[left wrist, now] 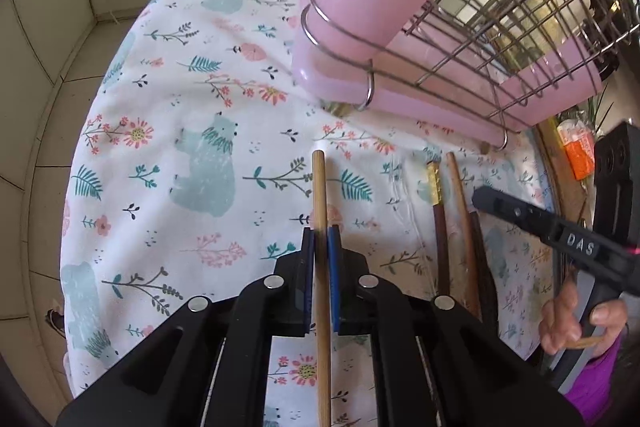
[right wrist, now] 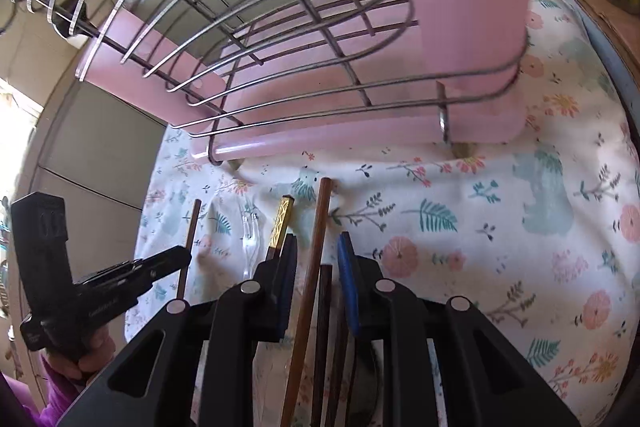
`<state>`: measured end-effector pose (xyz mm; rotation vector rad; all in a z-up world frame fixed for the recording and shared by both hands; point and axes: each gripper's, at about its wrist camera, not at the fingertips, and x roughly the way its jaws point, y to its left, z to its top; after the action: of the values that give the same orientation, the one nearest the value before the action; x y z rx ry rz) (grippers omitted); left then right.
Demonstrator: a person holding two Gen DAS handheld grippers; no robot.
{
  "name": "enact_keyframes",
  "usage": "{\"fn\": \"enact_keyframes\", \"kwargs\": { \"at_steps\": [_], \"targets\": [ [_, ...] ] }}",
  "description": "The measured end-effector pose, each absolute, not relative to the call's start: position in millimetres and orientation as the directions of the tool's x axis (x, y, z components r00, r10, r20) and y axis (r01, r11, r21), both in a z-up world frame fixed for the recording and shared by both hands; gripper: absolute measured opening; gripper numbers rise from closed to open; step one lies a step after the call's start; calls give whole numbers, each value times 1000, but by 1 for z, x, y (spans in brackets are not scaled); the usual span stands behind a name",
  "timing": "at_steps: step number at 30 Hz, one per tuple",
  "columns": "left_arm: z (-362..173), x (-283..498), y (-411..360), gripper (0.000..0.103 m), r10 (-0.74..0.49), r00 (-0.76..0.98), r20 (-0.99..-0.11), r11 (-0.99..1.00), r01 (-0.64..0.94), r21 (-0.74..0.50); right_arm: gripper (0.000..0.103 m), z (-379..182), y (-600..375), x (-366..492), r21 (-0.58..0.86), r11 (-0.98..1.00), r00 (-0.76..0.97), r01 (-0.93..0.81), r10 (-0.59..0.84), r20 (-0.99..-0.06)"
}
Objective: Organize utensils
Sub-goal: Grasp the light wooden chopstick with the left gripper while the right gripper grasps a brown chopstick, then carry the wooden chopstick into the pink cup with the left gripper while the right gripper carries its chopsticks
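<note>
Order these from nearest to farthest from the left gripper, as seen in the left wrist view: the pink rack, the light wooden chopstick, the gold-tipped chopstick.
1. Light wooden chopstick: clamped in the left gripper.
2. Gold-tipped chopstick: lying on the cloth, to the right.
3. Pink rack: standing beyond, at the upper right.

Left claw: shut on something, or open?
Shut. The left claw has its blue pads clamped against both sides of the light wooden chopstick, leaving no gap.

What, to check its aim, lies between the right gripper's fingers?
In the right wrist view, two sticks: a lighter brown chopstick and a darker chopstick.
</note>
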<state>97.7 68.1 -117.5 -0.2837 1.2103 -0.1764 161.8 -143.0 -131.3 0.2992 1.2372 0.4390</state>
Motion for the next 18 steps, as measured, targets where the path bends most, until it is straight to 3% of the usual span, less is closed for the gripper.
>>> {"fn": "enact_keyframes", "kwargs": {
  "at_steps": [8,9,18],
  "targets": [
    [-123,113,62,6,-264,274,-925,963,17,-270,17,-148,-129,171,394,905,216,-158,421,-881],
    [-123,115,62,6,-260,267,-928,965,25,-263,10,-148,-128,171,401,902,217,-163,429,-877],
    [-128,125,58,8,-265,231,-936,963,17,-269,7,-133,-138,158,475,866,265,-156,500,-825]
  ]
}}
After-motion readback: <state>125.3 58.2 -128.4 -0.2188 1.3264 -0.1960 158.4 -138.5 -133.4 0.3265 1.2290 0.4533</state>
